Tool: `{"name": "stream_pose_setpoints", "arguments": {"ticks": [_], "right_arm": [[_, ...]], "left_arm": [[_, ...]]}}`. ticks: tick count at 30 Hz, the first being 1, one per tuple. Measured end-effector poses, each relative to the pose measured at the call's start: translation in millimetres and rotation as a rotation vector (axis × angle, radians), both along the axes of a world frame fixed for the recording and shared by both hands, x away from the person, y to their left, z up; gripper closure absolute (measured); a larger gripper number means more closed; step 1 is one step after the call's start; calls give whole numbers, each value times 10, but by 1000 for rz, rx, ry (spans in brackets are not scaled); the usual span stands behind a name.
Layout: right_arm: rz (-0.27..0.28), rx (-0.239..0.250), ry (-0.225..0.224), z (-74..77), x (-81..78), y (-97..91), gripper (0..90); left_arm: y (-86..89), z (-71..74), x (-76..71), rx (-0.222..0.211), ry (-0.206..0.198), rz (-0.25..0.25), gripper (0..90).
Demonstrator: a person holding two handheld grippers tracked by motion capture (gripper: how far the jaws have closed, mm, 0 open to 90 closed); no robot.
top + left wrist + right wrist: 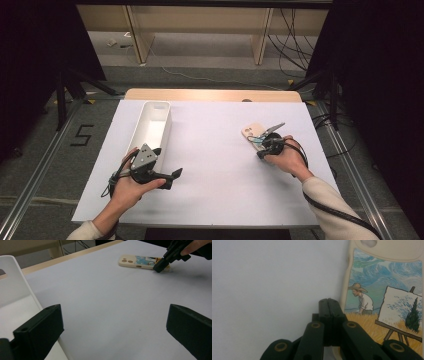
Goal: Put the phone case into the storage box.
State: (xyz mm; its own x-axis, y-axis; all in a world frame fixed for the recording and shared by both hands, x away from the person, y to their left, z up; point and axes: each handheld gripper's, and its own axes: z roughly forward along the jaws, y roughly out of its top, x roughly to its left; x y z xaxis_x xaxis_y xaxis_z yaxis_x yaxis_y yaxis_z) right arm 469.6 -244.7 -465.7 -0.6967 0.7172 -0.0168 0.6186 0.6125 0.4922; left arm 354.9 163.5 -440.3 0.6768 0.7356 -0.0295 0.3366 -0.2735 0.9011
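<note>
While left tongs (170,176) gape, closed right tongs (329,305) touch the phone case (384,290) edge.

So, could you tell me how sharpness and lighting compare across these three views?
High view: the white table sheet is evenly lit, the surroundings are dark, and the picture is soft. Left gripper view: the near jaws are slightly blurred, and the right gripper casts a faint shadow beside the phone case. Right gripper view: the case's painted picture is fairly sharp, with no glare.

White table (215,165), bin (152,131), phone case (253,133)
</note>
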Motion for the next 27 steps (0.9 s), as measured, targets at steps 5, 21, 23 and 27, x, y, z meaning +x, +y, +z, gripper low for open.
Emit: {"name": "stream_pose_setpoints", "arguments": {"ticks": [5, 21, 23, 27], "right_arm": [[-8, -2, 3, 5, 0, -50, 900], [11, -9, 8, 101, -3, -148, 813], [21, -4, -5, 135, 3, -155, 744], [25, -17, -35, 220, 49, -190, 487]], "left_arm": [[1, 1, -1, 0, 0, 0, 4], [3, 6, -4, 1, -5, -3, 4], [1, 7, -5, 1, -5, -3, 4], [0, 8, -6, 3, -6, -3, 4]]}}
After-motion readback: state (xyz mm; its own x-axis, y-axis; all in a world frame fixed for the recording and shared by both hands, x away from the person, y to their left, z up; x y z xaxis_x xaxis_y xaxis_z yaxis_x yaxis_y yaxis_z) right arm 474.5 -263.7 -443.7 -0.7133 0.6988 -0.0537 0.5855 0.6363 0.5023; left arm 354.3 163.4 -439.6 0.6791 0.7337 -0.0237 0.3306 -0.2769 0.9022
